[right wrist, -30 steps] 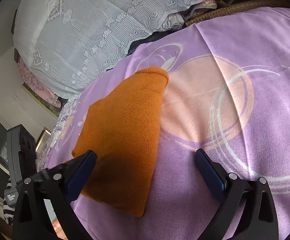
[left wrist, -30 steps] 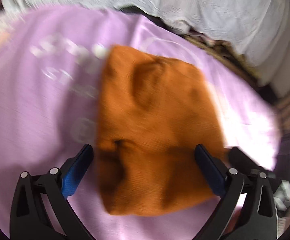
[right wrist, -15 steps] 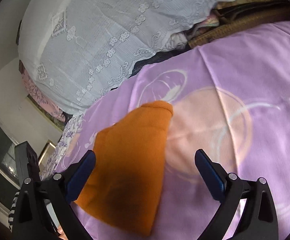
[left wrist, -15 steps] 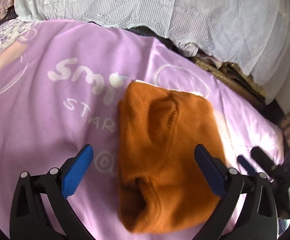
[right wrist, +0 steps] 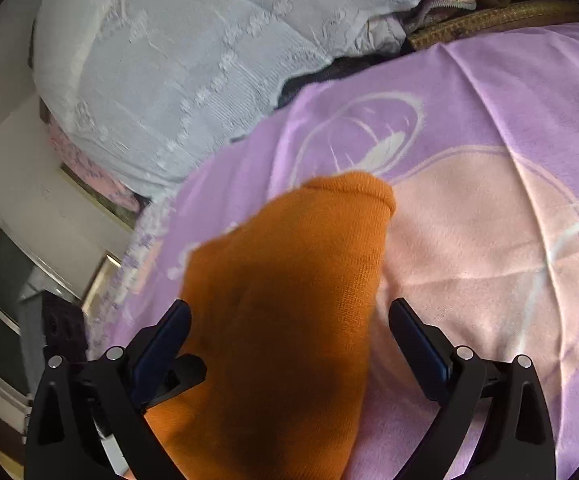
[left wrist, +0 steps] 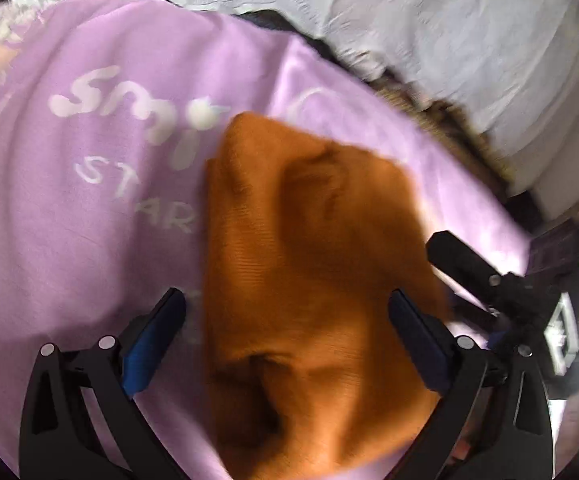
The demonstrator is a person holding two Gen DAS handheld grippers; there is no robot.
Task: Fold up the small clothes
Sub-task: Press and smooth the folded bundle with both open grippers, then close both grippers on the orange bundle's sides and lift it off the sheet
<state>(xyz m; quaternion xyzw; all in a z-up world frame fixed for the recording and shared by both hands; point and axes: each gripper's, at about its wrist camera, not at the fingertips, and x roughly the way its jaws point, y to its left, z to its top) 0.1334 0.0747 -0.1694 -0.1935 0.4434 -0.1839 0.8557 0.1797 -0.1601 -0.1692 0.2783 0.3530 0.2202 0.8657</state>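
An orange knit garment (left wrist: 313,280) lies folded on a purple blanket (left wrist: 89,220), between the wide-spread fingers of the left gripper (left wrist: 285,312) and the right gripper (right wrist: 289,320), both empty; white lace bedding (right wrist: 193,60) lies beyond.

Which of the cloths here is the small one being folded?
The orange knit garment, lying on the purple blanket; the white lace cover is bedding.
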